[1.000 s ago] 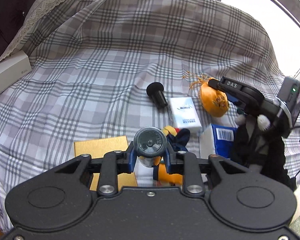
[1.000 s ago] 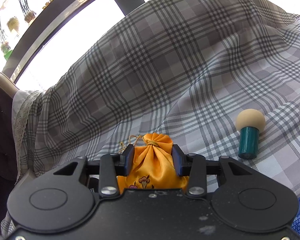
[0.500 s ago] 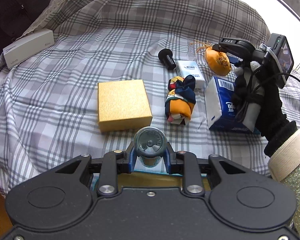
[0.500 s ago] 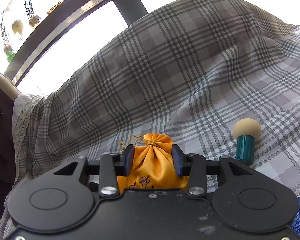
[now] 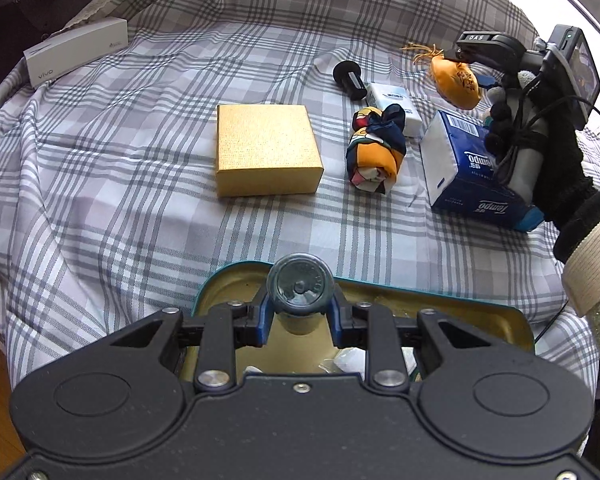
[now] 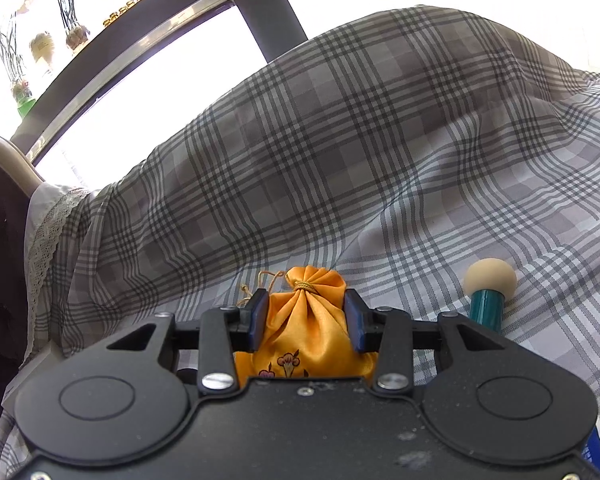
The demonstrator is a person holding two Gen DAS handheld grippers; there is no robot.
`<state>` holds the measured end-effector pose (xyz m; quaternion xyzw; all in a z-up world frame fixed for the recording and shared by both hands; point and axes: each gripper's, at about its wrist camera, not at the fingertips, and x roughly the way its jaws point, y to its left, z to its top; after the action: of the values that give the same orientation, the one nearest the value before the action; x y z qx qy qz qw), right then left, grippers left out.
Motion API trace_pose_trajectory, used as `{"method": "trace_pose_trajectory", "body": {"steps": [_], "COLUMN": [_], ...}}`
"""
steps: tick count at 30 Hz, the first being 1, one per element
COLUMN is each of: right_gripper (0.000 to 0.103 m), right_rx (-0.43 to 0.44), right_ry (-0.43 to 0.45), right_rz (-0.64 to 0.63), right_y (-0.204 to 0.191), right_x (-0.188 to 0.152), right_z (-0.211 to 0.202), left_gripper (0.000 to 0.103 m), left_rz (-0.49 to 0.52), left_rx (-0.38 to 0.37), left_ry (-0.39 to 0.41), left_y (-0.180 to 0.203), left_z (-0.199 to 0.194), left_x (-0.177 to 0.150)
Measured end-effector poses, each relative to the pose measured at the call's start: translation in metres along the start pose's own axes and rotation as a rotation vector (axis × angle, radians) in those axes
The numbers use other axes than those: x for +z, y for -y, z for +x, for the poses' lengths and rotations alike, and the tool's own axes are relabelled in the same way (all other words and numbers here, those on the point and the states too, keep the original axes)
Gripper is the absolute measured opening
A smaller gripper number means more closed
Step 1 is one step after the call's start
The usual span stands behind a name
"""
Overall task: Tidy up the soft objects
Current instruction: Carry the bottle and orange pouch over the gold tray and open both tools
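My left gripper is shut on a small cylinder with a round dark teal end and hangs over the far rim of a teal-edged gold tin. My right gripper is shut on an orange satin drawstring pouch, held just above the plaid bedspread. In the left wrist view the same pouch shows at the far right, in the right gripper, which a black-gloved hand holds. A knotted orange and navy cloth bundle lies on the bed.
On the bedspread lie a gold box, a blue tissue pack, a small white pack, a dark puff and a white box at the far left. The right wrist view shows a teal-handled beige puff.
The left gripper has drawn back toward the near edge with the cylinder, and the gold tin has come into view under it. The right gripper and the pouch have hardly moved.
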<state>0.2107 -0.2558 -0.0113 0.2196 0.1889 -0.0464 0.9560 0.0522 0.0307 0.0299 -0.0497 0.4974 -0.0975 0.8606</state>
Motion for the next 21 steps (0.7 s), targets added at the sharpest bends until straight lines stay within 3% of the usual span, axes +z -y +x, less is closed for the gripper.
{"method": "trace_pose_trajectory", "body": {"steps": [3, 10, 15, 21], "right_gripper": [0.039, 0.039, 0.039, 0.039], "right_rx": [0.014, 0.109, 0.139, 0.165], "right_ry": [0.012, 0.086, 0.047, -0.029], "right_rz": [0.000, -0.141, -0.198, -0.154], "right_y": [-0.004, -0.025, -0.022, 0.001], "right_x": [0.009, 0.024, -0.001, -0.051], "right_z": [-0.013, -0.116, -0.191, -0.266], "left_gripper": [0.027, 0.027, 0.027, 0.027], "left_rz": [-0.005, 0.007, 0.030, 0.057], "left_rx": [-0.003, -0.018, -0.019, -0.018], "left_ry": [0.000, -0.004, -0.014, -0.032], "left_y": [-0.003, -0.005, -0.001, 0.002], "left_z": [0.000, -0.001, 0.000, 0.000], "left_x": [-0.001, 0.000, -0.002, -0.008]}}
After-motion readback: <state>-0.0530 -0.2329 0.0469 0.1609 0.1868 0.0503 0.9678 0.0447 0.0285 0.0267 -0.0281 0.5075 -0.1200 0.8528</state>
